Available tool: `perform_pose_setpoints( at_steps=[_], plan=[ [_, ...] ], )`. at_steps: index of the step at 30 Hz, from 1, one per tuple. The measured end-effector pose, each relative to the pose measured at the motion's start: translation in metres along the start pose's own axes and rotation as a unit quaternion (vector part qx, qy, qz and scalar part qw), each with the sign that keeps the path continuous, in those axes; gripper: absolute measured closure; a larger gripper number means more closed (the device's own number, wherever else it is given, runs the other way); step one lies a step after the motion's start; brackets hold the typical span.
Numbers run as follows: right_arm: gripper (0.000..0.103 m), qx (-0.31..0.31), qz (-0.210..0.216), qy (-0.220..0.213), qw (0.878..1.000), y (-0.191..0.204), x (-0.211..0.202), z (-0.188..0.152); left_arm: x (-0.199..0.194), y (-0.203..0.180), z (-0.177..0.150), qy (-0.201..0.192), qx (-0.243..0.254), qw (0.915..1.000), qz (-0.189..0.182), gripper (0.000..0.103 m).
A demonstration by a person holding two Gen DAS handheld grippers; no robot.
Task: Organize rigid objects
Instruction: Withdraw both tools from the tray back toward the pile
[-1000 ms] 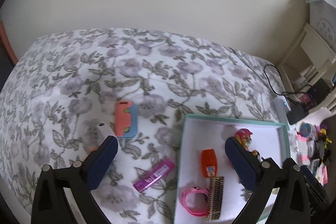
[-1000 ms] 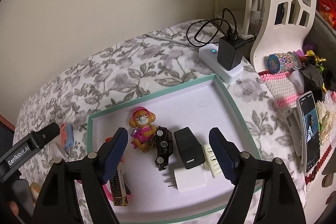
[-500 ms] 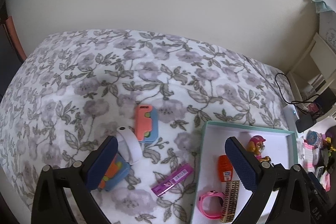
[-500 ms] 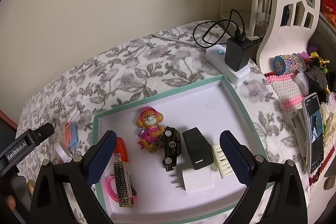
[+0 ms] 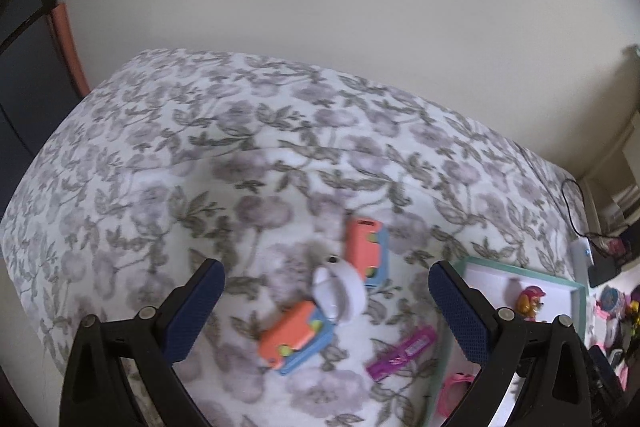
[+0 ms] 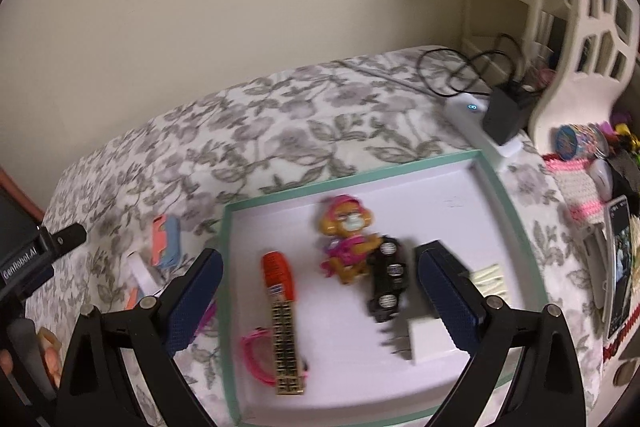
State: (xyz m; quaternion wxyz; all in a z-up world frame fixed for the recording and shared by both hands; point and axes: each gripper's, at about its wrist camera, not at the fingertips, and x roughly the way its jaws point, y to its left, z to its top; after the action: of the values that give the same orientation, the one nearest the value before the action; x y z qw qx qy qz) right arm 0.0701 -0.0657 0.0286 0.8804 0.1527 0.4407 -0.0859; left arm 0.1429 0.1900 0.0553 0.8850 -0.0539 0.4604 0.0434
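Left tongs (image 5: 326, 301) swung over white ring (image 5: 340, 291), orange blocks (image 5: 294, 337) beside

Wide-apart left gripper (image 5: 326, 301) fingers (image 5: 195, 307) above white ring (image 5: 340, 291) on floral bedspread (image 5: 200, 155)

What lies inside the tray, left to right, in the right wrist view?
Pink bracelet → gold clip → dog figure → black toy car → white charger → cream comb, all within the tray.
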Motion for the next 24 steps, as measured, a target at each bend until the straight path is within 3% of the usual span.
perform_pose_setpoints(
  at_steps=[11,18,24],
  plan=[
    [0.004,-0.066,0.039,0.031,0.997,0.072,0.017,-0.02,-0.01,0.064,0.001,0.009,-0.028,0.999,0.032,0.0],
    [0.005,-0.109,0.043,0.052,0.992,0.105,0.029,-0.037,0.007,0.084,-0.01,0.047,-0.026,0.9977,0.041,0.0],
    [0.004,-0.127,0.039,0.066,0.989,0.115,0.037,-0.046,0.03,0.083,-0.02,0.089,-0.018,0.9956,0.026,0.0]
  ],
)
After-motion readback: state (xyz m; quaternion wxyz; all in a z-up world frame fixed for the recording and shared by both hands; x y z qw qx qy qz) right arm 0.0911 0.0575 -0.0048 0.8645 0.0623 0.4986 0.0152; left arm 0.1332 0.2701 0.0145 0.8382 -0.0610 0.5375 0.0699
